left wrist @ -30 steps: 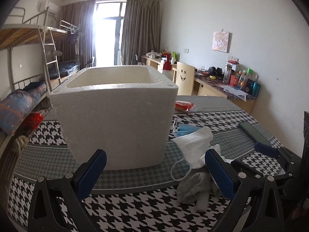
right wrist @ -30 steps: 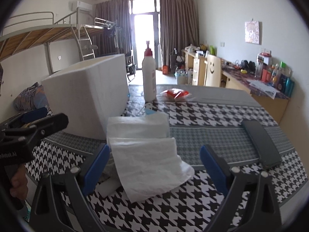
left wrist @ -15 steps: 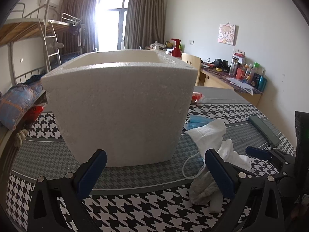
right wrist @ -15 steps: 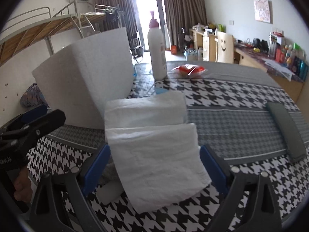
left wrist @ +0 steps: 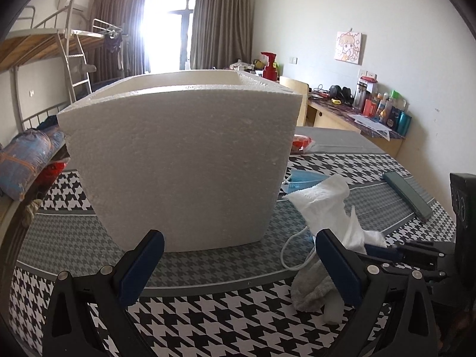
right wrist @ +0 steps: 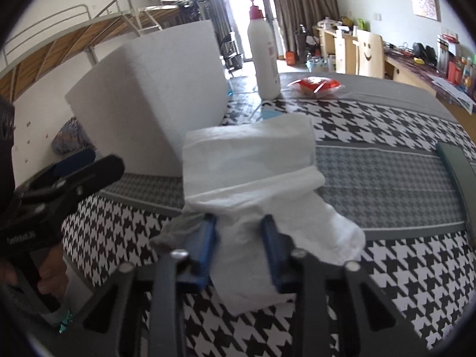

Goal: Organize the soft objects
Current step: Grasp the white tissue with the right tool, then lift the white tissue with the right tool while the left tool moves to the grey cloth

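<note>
Right wrist view: my right gripper (right wrist: 239, 248) pinches the folded white cloth (right wrist: 253, 184) on the black-and-white houndstooth tablecloth (right wrist: 401, 255); my left gripper (left wrist: 238, 264) gapes empty before the white foam box (left wrist: 178, 163), bunk bed (left wrist: 44, 47) behind.

White bottle (right wrist: 264, 56) with red cap stands upright on the houndstooth-covered counter (right wrist: 386, 125). Red packet (right wrist: 315, 84) lies just beside it. Dark flat case (left wrist: 407, 195) lies near the counter's right edge. Bunk bed (left wrist: 44, 50) at left.

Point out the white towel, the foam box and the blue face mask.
white towel (right wrist: 247, 160), right wrist view, upper fold.
foam box (left wrist: 181, 163), left wrist view, front wall.
blue face mask (left wrist: 300, 180), left wrist view, pleated front.
</note>
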A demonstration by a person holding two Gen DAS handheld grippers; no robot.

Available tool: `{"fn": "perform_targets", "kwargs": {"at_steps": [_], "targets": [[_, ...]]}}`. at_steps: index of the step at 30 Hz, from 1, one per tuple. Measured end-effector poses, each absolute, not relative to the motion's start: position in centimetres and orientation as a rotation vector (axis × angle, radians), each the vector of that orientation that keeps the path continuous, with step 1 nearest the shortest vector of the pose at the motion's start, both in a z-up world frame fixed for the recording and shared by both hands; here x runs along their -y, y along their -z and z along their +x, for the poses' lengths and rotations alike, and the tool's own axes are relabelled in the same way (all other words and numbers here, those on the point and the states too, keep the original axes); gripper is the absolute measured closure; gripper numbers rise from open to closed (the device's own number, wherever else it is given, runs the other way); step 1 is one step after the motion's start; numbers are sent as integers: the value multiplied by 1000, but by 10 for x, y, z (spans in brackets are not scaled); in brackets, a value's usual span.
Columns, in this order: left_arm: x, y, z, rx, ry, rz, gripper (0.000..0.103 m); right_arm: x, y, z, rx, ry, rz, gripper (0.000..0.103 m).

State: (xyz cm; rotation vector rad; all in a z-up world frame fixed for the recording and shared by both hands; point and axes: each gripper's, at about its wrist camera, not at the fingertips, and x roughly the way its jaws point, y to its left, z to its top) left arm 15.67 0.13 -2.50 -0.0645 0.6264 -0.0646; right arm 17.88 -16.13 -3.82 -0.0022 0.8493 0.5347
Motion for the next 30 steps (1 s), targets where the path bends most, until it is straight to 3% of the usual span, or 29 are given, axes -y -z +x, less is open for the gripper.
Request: {"fn": "perform_targets", "kwargs": {"at_steps": [4,7,22,30], "targets": [[1,25,155,-626,62,-60,1,167,34,174,-840,-534,1,94],[6,25,156,-627,68,-58,1,174,20,166,-800,-524,8,96],[20,24,153,-624,91,-36,1,222,-32,141,-634,-376,14,97],[29,26,153,-634,118,-9,1,238,-26,148,-696,-263,-27,97]]}}
